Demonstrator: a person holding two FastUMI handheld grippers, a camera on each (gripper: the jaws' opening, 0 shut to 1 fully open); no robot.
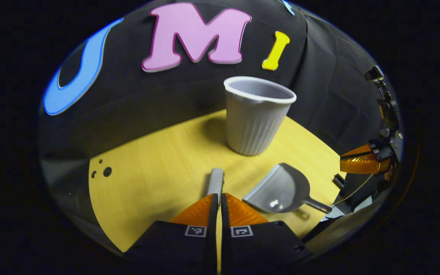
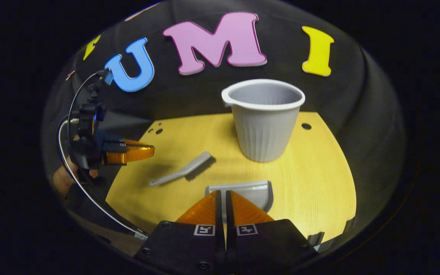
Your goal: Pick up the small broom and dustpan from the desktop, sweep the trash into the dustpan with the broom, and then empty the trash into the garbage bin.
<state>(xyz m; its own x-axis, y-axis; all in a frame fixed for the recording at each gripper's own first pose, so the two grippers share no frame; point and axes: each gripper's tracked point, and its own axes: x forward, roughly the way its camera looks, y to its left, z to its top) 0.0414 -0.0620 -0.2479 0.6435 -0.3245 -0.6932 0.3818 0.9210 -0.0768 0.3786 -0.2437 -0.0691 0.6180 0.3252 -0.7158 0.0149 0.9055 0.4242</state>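
In the left gripper view, the left tongs [image 1: 219, 198] are being held with their orange fingers nearly together, gripping nothing, above the grey broom [image 1: 215, 180] lying on the yellow desk [image 1: 147, 183]. Square coded markers are being carried on both tongs (no readable writing is seen). The right tongs [image 2: 222, 196], likewise narrow and empty, are hovering over the grey dustpan [image 2: 248, 191]. The ribbed grey garbage bin [image 2: 264, 118] is standing upright behind, nothing blocking the way.
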